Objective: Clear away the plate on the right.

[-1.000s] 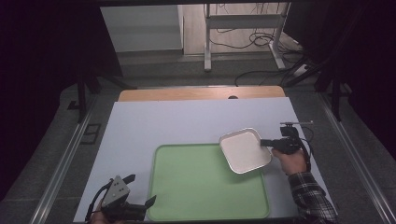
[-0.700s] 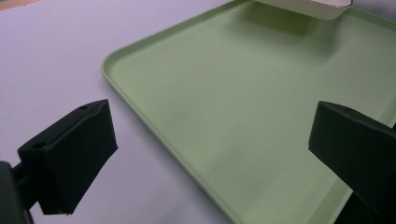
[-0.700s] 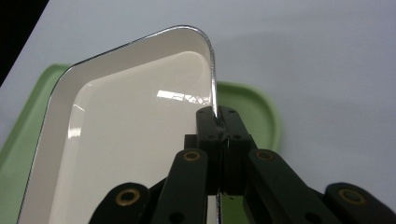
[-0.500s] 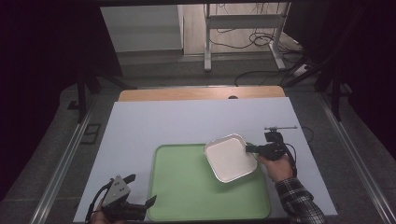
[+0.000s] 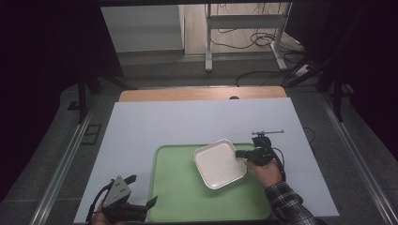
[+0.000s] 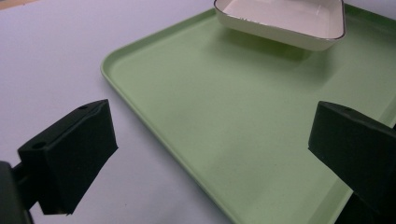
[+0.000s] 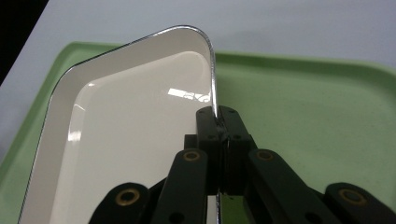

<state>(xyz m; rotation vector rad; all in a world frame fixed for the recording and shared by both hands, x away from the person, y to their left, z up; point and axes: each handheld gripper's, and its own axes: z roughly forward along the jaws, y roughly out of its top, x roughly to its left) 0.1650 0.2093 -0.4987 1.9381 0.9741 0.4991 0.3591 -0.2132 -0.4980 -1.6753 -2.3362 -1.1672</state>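
Left gripper [image 5: 141,206] at near-left corner of table sheet, just beside tray's near-left corner; jaws spread wide, nothing between them. Green tray [image 5: 178,197] flat on sheet [image 5: 155,122], bare apart from the dish. White square dish [image 5: 219,163] over tray's far-right part, empty, glossy inside, thin dark rim. Tilted, seemingly just off tray floor. Likely stiff, light, slick enamel or glazed ware; chip-prone if dropped. Best taken by rim, as now. Right gripper [image 7: 218,122] clamped tight on dish's right rim, one jaw inside, one outside.
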